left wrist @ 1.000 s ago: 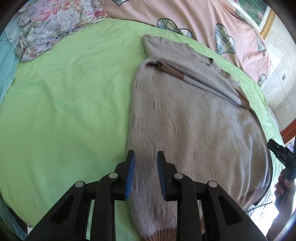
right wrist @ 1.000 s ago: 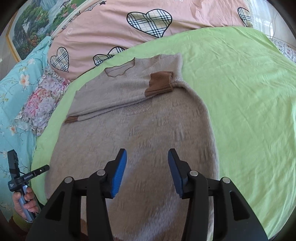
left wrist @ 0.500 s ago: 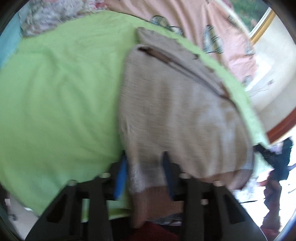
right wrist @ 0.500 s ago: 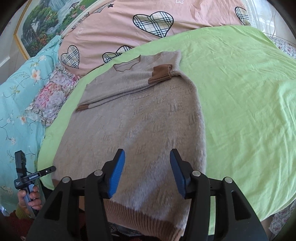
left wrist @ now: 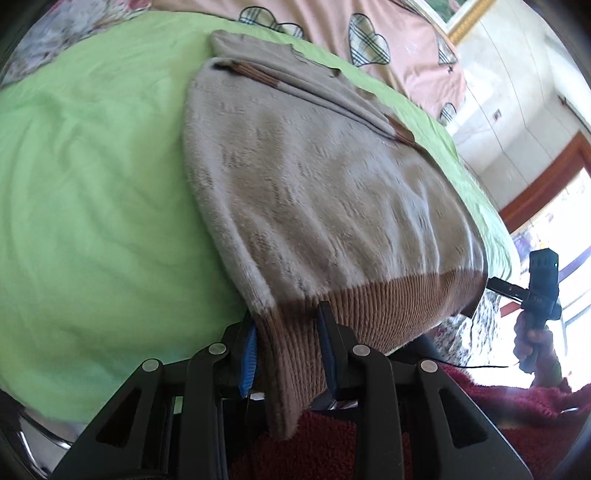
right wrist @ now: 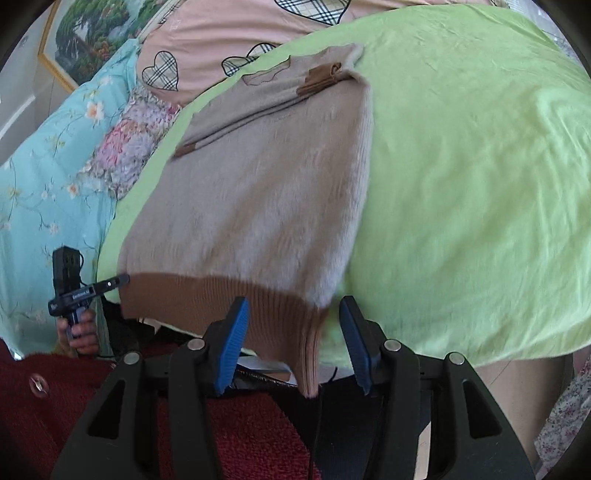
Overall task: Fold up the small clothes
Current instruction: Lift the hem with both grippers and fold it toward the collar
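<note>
A beige knit sweater (left wrist: 317, 177) with a brown ribbed hem (left wrist: 369, 306) lies on the green sheet, sleeves folded across its chest, hem hanging over the bed's near edge. It also shows in the right wrist view (right wrist: 258, 192). My left gripper (left wrist: 286, 345) is open, its jaws on either side of the hem's left corner. My right gripper (right wrist: 295, 339) is open, its jaws straddling the hem's right corner (right wrist: 310, 354). Neither has closed on the cloth.
The green sheet (left wrist: 92, 192) covers the bed. A pink quilt with plaid hearts (right wrist: 221, 33) and floral pillows (right wrist: 48, 166) lie at the far side. The person's red garment (right wrist: 243, 435) is below the grippers. The other gripper shows at the side (left wrist: 535, 295).
Both grippers pulled back from over the sweater's body to its brown hem at the bed's near edge. Both stay open.
</note>
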Motion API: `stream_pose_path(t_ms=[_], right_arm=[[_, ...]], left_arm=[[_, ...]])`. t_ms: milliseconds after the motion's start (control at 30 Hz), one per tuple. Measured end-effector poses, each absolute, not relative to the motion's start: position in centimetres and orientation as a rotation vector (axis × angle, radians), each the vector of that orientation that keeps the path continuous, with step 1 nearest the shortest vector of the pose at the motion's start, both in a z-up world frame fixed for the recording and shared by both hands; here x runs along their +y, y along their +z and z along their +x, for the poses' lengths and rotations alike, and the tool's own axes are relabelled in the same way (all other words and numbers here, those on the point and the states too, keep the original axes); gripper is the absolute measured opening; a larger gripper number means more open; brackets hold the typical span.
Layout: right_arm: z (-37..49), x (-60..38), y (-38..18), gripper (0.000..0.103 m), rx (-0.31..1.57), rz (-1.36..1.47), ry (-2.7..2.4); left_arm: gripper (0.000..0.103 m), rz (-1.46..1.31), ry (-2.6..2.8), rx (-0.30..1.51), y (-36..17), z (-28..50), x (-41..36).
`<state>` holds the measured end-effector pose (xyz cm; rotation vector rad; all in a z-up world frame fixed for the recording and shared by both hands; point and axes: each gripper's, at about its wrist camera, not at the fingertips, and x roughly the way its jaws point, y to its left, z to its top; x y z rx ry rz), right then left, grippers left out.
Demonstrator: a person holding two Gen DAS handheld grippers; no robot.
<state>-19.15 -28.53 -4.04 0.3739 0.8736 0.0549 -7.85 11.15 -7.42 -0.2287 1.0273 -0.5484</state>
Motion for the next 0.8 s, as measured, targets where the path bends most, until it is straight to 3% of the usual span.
stream_pose_path(t_ms=[133, 200, 233, 267, 567, 800], right_arm=[[-18.7, -28.5, -5.3, 0.051, 0.873, 0.425, 0.116], [-18.0, -27.5, -5.8, 0.04, 0.892, 0.392, 0.14], [-17.7, -27.0, -6.1, 0.022, 0.905, 0.369, 0.135], [-17.5, -26.8, -6.3, 0.01, 0.924, 0.352, 0.141], [-20.1, -28.7, -4.0, 0.008, 0.793, 0.51, 0.281], [-18.4, -29.0, 0.6, 0.008, 0.571, 0.586, 0.383]], left_arm=[[0.023, -0.265, -0.565, 1.039, -7.7, -7.3, 11.2], [0.014, -0.249, -0.567, 1.036, -7.5, -7.4, 11.2], [0.011, -0.244, -0.567, 1.031, -7.4, -7.4, 11.4], [0.009, -0.245, -0.57, 1.022, -7.3, -7.5, 11.6], [0.006, -0.342, -0.565, 0.922, -5.6, -8.9, 13.9], [0.007, -0.408, -0.604, 0.736, -0.7, -6.8, 14.4]])
